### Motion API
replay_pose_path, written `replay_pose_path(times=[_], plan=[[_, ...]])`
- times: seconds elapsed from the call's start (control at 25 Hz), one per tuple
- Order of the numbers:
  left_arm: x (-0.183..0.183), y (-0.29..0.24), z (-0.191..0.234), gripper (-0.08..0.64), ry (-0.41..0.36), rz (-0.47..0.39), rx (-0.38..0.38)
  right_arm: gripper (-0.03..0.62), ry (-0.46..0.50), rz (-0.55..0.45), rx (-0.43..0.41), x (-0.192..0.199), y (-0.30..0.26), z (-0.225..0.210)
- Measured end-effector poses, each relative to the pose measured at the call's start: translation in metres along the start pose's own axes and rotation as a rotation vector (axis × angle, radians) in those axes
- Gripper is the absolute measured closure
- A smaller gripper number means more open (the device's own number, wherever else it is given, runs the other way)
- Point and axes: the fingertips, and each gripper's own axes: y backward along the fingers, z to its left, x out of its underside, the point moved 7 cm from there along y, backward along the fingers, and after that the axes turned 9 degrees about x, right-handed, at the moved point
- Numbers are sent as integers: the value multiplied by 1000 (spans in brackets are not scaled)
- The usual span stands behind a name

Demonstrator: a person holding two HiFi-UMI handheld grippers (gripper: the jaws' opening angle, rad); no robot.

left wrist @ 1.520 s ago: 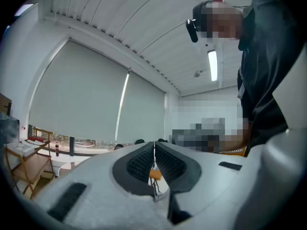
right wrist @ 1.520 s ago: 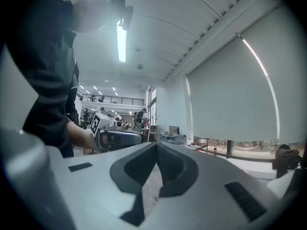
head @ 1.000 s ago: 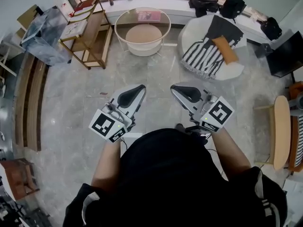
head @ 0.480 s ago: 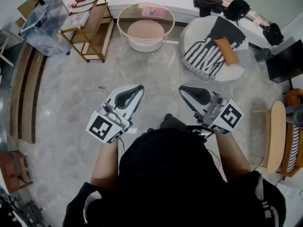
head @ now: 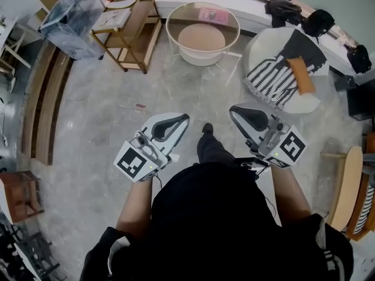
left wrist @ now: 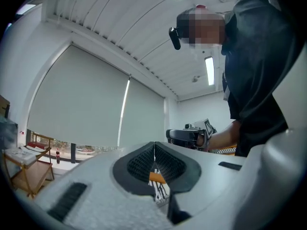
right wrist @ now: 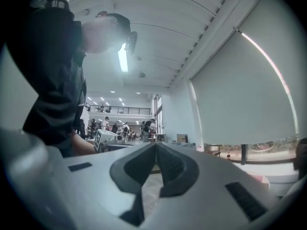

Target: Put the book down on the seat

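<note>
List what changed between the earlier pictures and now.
The person has stepped forward: a foot now shows between the left tongs and the right tongs. The round table and the striped seat have slid right in the head view. Nothing was taken hold of or let go. Both tongs stay shut and empty.

Glossy, veined grey stone floor (head: 88,139). Clear glass top on the round white-framed side table (head: 176,22). Bare pale wood on the slatted folding rack (head: 137,25). Black-and-white striped cloth (head: 275,78) over the round white seat (head: 258,43). Matt pale-grey plastic on the left gripper (left wrist: 154,147), ribbed black fingers (left wrist: 139,164).
</note>
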Motion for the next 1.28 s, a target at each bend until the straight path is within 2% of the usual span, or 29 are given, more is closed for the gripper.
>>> replay_pose_path(times=[0.16,0.28,0.44,0.64,0.88,1.12,1.2,1.28], plan=[[0,-20,34,534,-3,61,37,563,-4,-28,-8,2,-27,-37],[0,-41,67,534,3,90,81,563,-7,-45,24,3,-45,-76],[-6,-69,110,537,33,74,148,565,-16,-58,67,1,-63,-123],[-13,-108,166,535,40,20,105,565,-25,-25,71,1,-69,-180],[-13,-137,210,535,80,-1,119,565,-66,-50,68,11,-102,-241],[8,-160,236,537,132,87,166,564,-126,-37,48,34,-125,-275],[11,-166,254,537,124,89,166,565,-145,-54,68,34,-133,-298],[18,-166,270,537,134,80,174,565,-142,-65,44,35,-144,-312]])
